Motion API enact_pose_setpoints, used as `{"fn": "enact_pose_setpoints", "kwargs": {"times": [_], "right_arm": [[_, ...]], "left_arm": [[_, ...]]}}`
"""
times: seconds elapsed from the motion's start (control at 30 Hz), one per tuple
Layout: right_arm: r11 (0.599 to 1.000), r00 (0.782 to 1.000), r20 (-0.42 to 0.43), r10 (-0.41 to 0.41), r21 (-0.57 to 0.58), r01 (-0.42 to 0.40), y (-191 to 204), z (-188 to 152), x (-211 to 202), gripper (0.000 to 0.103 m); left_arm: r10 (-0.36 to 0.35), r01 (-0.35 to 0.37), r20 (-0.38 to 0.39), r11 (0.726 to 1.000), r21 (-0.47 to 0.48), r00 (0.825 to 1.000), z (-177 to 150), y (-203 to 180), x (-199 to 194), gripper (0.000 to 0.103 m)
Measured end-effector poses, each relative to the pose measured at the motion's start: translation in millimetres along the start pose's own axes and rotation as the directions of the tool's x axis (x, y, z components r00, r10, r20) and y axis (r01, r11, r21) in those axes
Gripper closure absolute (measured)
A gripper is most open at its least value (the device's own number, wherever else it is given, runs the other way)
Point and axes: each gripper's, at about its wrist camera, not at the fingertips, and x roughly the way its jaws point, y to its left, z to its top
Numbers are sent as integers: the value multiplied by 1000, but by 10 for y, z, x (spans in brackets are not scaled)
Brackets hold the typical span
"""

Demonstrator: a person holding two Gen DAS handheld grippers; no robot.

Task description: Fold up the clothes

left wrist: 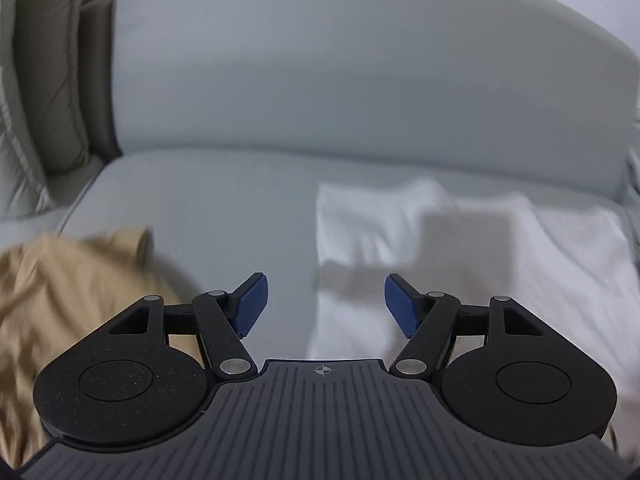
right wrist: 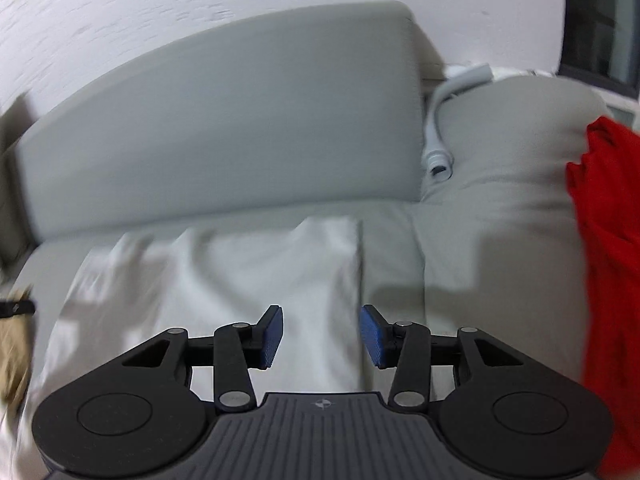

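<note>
A white garment (left wrist: 480, 248) lies folded flat on the grey sofa seat (left wrist: 224, 216). My left gripper (left wrist: 326, 306) hangs open above the garment's left edge with nothing between its blue pads (left wrist: 252, 306). The same white garment (right wrist: 240, 280) fills the lower middle of the right wrist view. Over its right edge my right gripper (right wrist: 322, 336) is open, and its blue pads (right wrist: 272, 334) hold nothing. A tan garment (left wrist: 68, 300) lies crumpled at the lower left. A red garment (right wrist: 612, 280) hangs at the right edge. Both views are blurred.
The sofa's grey backrest (left wrist: 340, 80) rises behind the seat. A grey pillow (right wrist: 520, 160) and a pale hose (right wrist: 436, 136) sit at the right end. Beige cushions (left wrist: 44, 80) stand at the left end. A white wall (right wrist: 200, 0) is behind.
</note>
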Motion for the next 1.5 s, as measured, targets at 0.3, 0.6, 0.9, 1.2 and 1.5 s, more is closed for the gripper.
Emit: {"fn": "enact_pose_setpoints", "kwargs": {"times": [0.3, 0.6, 0.9, 1.2, 1.5], "right_arm": [[995, 996, -91, 20, 103, -11, -226, 359, 1056, 58], [980, 998, 47, -33, -193, 41, -31, 528, 890, 99], [919, 975, 32, -218, -330, 216, 208, 299, 1216, 90], [980, 992, -1, -130, -152, 128, 112, 452, 322, 52], [961, 970, -214, 112, -225, -161, 745, -628, -692, 55]], "left_arm": [[-36, 46, -110, 994, 96, 993, 307, -169, 976, 43], [-20, -11, 108, 959, 284, 994, 247, -329, 710, 100], [159, -183, 98, 930, 319, 982, 136, -377, 1021, 94], [153, -167, 123, 979, 119, 981, 118, 43, 186, 42], [8, -4, -18, 975, 223, 1000, -1159, -281, -821, 50]]}}
